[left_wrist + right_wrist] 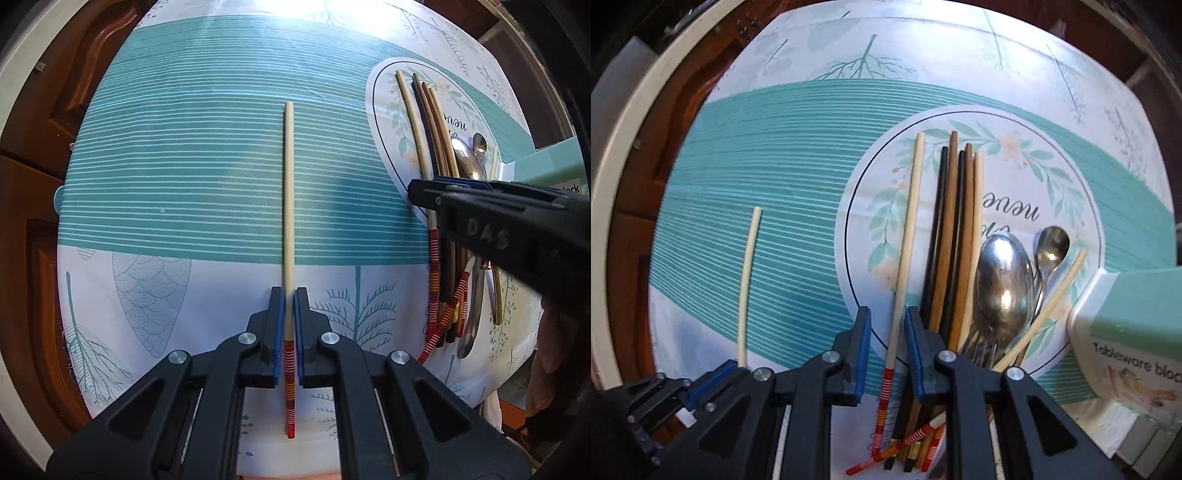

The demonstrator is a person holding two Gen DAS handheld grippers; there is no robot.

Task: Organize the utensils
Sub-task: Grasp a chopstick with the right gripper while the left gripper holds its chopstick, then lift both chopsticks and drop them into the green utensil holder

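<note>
A cream chopstick with a red striped handle (289,206) lies alone on the teal striped tablecloth; it also shows in the right wrist view (746,280). My left gripper (289,295) is shut on it near the handle. My right gripper (888,314) is open, its jaws either side of a second cream, red-handled chopstick (908,236) at the left of a pile. The pile holds several black and brown chopsticks (951,236), a large spoon (1003,280) and a small spoon (1051,247). In the left wrist view the right gripper (443,184) is over the pile (439,122).
A pale green box labelled "Tableware block" (1134,332) stands at the right beside the pile. The round table's edge (613,206) curves along the left, with brown wooden cabinets (40,122) beyond it.
</note>
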